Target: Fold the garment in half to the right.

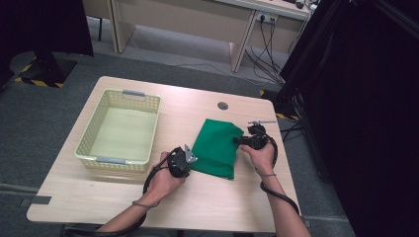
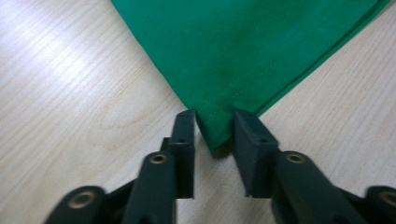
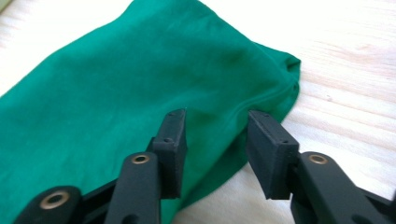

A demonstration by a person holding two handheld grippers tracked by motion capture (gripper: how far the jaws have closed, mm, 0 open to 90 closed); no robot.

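Observation:
A folded green cloth point(image 1: 217, 145) lies flat on the wooden table point(image 1: 197, 202), right of the middle. My left gripper point(image 1: 190, 157) sits at the cloth's near left corner. In the left gripper view that corner of the cloth point(image 2: 243, 46) lies between the jaws of the left gripper point(image 2: 214, 126), which stand apart and do not pinch it. My right gripper point(image 1: 237, 140) is at the cloth's right edge, pointing left. In the right gripper view its jaws point(image 3: 217, 121) stand open over the rounded edge of the cloth point(image 3: 116, 84).
A pale yellow plastic basket point(image 1: 84, 148) with grey handles stands on the left half of the table. A round cable hole point(image 1: 223, 105) sits near the far edge. Desks and cables lie beyond the table.

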